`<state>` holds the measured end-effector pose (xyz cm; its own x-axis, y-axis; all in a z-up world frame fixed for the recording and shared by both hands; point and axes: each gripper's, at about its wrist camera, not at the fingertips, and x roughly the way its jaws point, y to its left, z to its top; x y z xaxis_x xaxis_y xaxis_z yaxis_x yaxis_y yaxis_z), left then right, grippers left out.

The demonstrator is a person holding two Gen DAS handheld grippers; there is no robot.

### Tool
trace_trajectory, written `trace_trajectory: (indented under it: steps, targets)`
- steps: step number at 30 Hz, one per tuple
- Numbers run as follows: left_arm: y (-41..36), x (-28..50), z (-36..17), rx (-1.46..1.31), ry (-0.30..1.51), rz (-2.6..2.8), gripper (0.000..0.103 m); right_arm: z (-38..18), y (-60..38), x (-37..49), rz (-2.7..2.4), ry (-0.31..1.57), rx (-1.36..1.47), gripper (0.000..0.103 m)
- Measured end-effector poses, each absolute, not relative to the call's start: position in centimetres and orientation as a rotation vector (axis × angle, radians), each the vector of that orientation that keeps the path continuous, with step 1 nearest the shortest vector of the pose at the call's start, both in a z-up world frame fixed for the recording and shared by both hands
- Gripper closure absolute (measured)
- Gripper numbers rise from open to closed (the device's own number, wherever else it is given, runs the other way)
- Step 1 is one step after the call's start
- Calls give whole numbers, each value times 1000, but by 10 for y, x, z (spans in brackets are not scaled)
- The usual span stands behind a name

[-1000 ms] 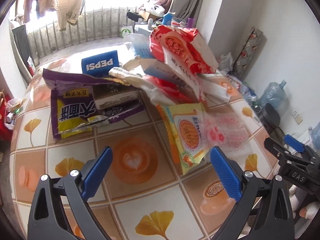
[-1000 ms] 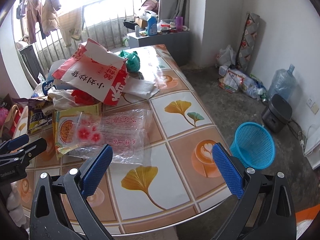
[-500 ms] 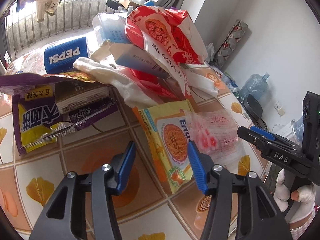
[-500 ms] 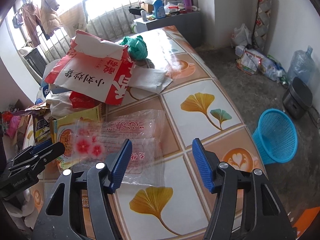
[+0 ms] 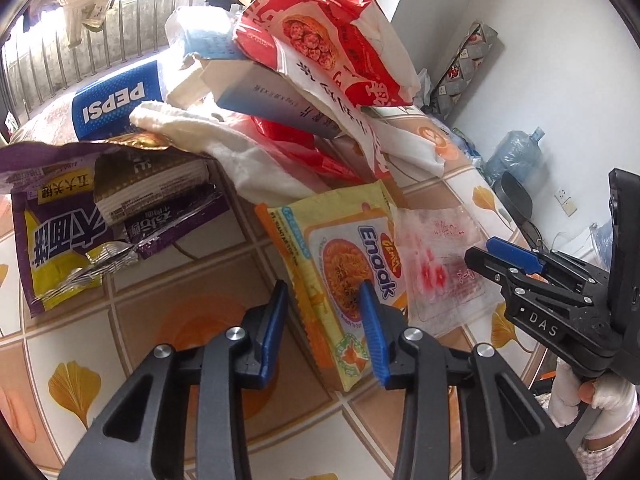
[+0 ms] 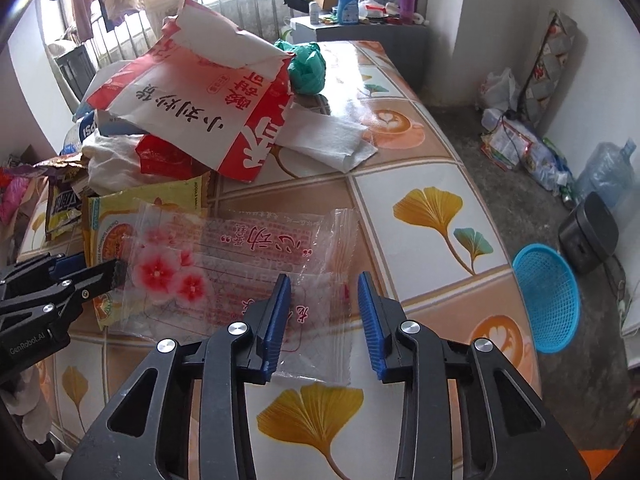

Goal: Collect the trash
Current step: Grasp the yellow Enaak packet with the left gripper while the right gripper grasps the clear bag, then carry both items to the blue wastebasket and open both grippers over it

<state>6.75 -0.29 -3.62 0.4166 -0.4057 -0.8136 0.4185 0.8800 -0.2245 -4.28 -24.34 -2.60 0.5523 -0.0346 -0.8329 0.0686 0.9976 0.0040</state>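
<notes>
— Where did the trash lie when both tools came in?

— The yellow noodle wrapper with the orange edge (image 5: 340,264) lay flat on the tiled tabletop (image 5: 188,280), its near half running between the jaws of the left gripper (image 5: 325,304). The clear plastic bag printed with red flowers (image 6: 240,272) overlapped it on the right, and its near edge sat between the jaws of the right gripper (image 6: 324,300).

— Had either one taken hold?

— Not that I could see. Both pairs of jaws had just been closing, down to a narrow gap, with the wrapper between one pair and the bag between the other. The left tool's right finger (image 5: 370,320) lay over the wrapper's printed face, but the blue pads showed no pinch on either film.

— So which step was it?

— I judged it the start of pickup: both tools closing on the two nearest flat pieces, ahead of the heap beyond the jaws, meaning the red and white paper bag (image 6: 192,108), the white crumpled cloth (image 5: 240,152) and the blue Pepsi label (image 5: 116,104).

— And what did the next move call for?

— Getting a pad under an edge, I think. Thin film lying flat could slip out as the jaws shut. Once held, each piece probably wanted carrying to the blue mesh basket (image 6: 548,300) on the floor, right of the right jaws.
</notes>
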Motion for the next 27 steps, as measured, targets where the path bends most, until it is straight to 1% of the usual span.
trace_trajectory:
  steps: [2, 4, 7, 10, 18, 27]
  targets:
    - [-4, 68, -37, 19, 1015, -513, 71, -26, -243, -45, -61, 983, 34, 82]
    - [-5, 69, -38, 13, 1018, -511, 75, -25, -244, -48, -67, 980, 43, 90]
    - [-3, 69, -38, 0, 1016, -505, 78, -25, -245, -50, -73, 974, 48, 96]
    - [-1, 66, -37, -3, 1005, -502, 81, -25, -248, -52, -83, 968, 62, 99]
    - [7, 57, -30, 11, 967, -506, 91, -15, -263, -61, -120, 927, 112, 102]
    - [18, 35, -10, -1, 917, -583, 93, 2, -272, -72, -156, 857, 120, 102]
